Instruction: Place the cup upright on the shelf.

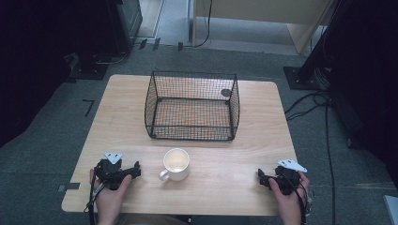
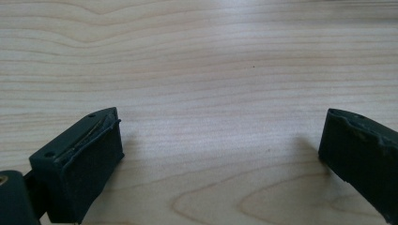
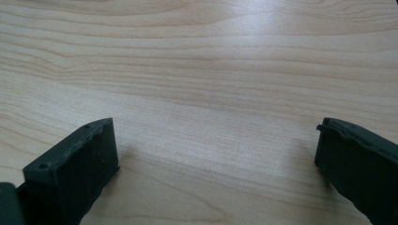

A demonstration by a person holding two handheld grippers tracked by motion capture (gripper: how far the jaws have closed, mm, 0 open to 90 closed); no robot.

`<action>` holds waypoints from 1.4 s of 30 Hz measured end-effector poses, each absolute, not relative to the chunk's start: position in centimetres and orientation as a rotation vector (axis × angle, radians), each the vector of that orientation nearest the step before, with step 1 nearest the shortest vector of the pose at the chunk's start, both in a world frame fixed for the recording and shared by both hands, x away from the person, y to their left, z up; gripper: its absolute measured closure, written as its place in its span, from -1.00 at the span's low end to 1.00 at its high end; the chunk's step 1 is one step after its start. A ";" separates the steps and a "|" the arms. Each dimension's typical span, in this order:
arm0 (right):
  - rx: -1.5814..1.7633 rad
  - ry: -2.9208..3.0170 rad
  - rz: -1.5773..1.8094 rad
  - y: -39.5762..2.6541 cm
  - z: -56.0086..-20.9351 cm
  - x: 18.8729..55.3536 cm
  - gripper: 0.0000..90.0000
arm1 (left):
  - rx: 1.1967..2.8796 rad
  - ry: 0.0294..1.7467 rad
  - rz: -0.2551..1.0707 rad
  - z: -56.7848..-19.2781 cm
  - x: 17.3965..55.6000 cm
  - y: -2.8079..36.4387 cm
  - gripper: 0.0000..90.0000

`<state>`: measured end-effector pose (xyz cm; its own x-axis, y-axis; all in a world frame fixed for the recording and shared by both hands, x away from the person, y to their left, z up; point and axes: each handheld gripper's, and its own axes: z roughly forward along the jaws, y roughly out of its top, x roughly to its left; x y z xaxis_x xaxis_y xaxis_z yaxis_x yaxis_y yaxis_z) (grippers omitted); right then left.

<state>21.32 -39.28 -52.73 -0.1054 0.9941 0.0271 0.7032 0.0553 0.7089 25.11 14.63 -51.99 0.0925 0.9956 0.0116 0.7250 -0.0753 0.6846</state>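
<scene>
Light wooden table (image 1: 248,140), rounded corners, set on grey carpet.
A white mug (image 1: 176,164) is seen just right of the left gripper (image 1: 136,168), handle turned toward it. A black wire basket (image 1: 192,107) is placed beyond the mug, farther back. The right gripper (image 1: 261,177) is rested near the front right edge, well apart from the mug.

white mug (image 1: 176,164) between two grippers (left gripper (image 1: 136,169), right gripper (image 1: 261,176)), wire basket (image 1: 192,106) behind.

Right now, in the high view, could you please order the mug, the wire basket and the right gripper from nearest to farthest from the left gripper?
1. Mug, just beside the left gripper.
2. Wire basket, at the table's middle.
3. Right gripper, by the opposite edge.
</scene>
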 end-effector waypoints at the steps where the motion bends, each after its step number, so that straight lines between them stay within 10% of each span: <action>1: 1.694 1.862 0.801 -39.3 -52.7 21.3 -1.00 | 1.866 1.678 0.672 -52.0 24.9 14.7 -1.00; 29: 1.697 1.857 0.797 -39.2 -52.7 21.4 -1.00 | 1.880 1.319 0.416 -48.8 20.0 11.6 -0.82; 42: 1.696 1.857 0.797 -39.2 -52.7 21.4 -1.00 | 1.936 1.124 0.322 -48.0 18.6 9.0 -0.40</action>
